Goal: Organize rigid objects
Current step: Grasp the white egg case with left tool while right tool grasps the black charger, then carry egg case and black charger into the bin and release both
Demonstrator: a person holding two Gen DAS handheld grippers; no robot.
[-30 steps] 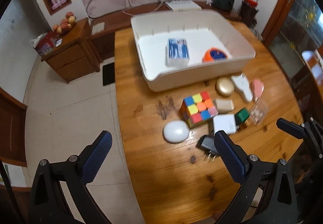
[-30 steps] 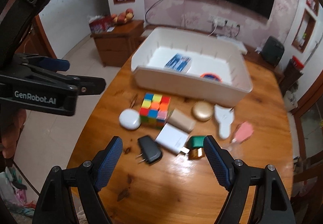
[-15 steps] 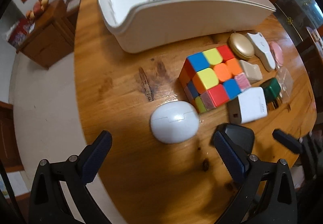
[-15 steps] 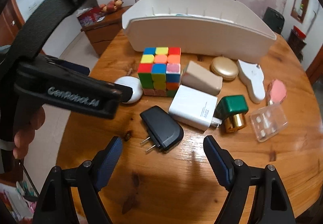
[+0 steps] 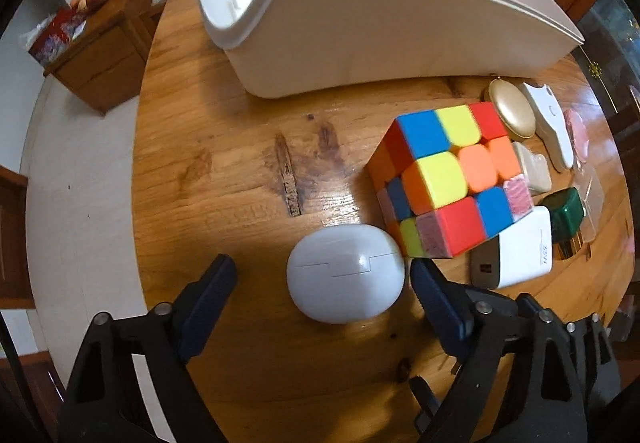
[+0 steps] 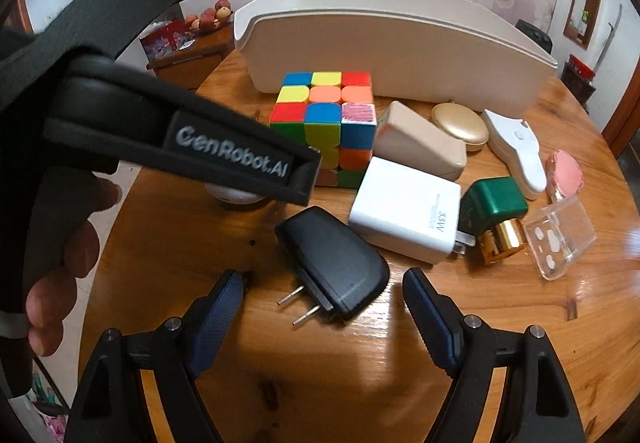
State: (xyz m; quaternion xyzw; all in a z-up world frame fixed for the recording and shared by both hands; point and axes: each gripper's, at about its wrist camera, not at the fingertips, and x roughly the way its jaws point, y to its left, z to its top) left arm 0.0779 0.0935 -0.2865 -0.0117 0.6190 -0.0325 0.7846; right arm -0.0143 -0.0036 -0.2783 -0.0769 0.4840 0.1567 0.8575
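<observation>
With the left tongs (image 5: 322,279) spread wide around the white case (image 5: 345,278) lying on the counter (image 5: 224,171) beside the cube (image 5: 448,179), and the right tongs (image 6: 322,301) likewise unclenched around the black plug (image 6: 334,263), each should close squarely across its object's width before lifting toward the far bin (image 5: 360,39).

White earbud case (image 6: 236,196) mostly hidden behind left gripper (image 6: 224,155) — bin (image 5: 360,23) contents barely visible.

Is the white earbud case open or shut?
Shut: the white earbud case shows only a thin lid seam, lying flat between the open left claw.
</observation>
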